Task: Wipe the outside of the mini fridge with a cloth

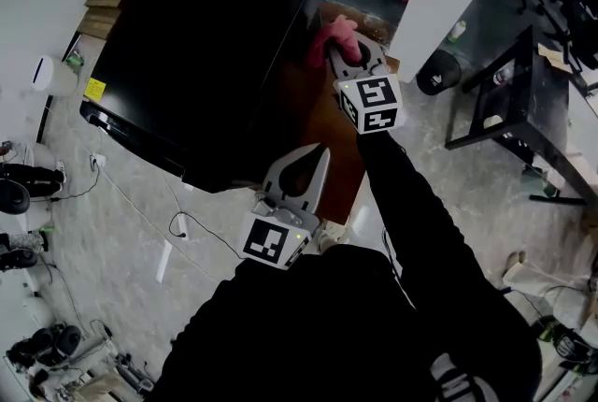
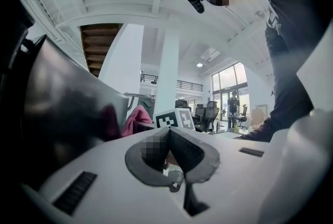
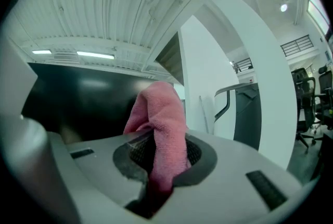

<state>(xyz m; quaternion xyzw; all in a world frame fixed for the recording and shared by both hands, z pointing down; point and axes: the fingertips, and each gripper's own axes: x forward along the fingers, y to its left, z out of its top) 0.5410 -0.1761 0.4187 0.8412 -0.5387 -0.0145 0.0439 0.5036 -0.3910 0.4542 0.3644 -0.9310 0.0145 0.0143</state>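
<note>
Two grippers were seen. The pink cloth was pinched tight by the right gripper, upper middle, at the right edge of the black mini fridge. The left gripper, lower and farther off, was closed on nothing.

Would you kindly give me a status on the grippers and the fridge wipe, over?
Right gripper shut on pink cloth, at the mini fridge side. Left gripper shut, empty, near the front corner. No obstruction seen.
</note>
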